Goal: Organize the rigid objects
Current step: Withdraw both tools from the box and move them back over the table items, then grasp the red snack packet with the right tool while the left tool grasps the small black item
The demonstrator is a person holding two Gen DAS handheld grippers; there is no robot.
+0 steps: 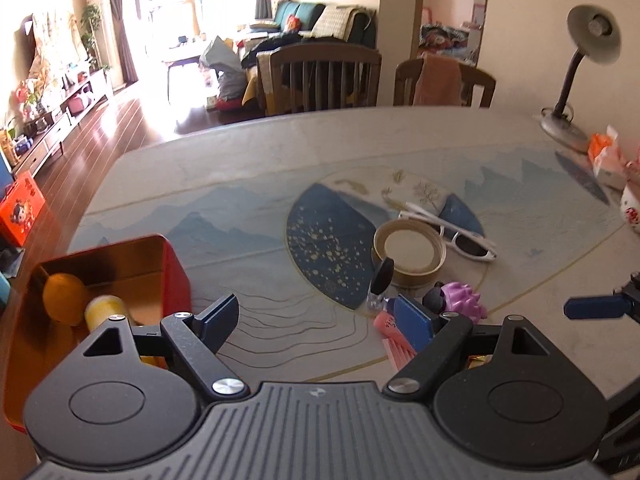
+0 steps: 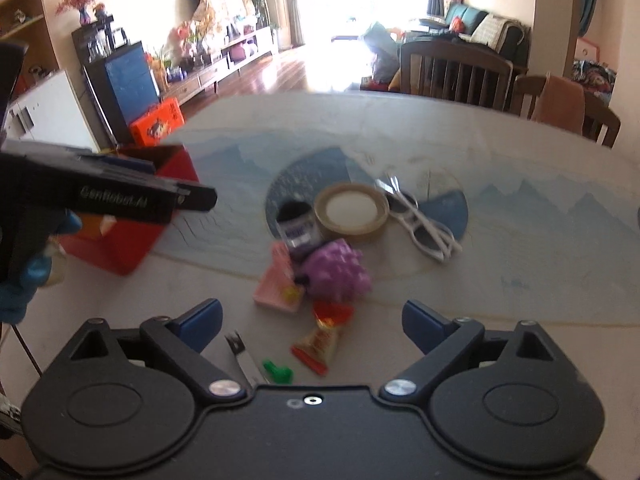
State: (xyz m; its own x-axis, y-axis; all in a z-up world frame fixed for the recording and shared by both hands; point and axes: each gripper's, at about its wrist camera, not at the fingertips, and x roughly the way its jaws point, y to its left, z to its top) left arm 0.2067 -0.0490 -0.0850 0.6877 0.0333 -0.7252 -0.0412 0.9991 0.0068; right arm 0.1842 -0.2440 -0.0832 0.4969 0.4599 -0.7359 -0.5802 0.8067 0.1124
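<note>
A red tin box (image 1: 176, 276) stands at the table's left, holding an orange fruit (image 1: 64, 298) and a yellow-white cylinder (image 1: 105, 311). It also shows in the right wrist view (image 2: 120, 244). My left gripper (image 1: 316, 320) is open and empty just right of the box. My right gripper (image 2: 312, 322) is open and empty above a red-orange snack packet (image 2: 320, 340). Ahead lie a tape roll (image 2: 352, 208), white sunglasses (image 2: 424, 228), a purple spiky toy (image 2: 338, 272), a pink comb (image 2: 276, 280) and a small black-capped bottle (image 2: 298, 224).
A metal clip (image 2: 242, 354) and a green piece (image 2: 278, 372) lie near my right gripper. A desk lamp (image 1: 576, 80) and packets (image 1: 608, 156) stand at the table's far right. Wooden chairs (image 1: 324, 76) stand behind the table.
</note>
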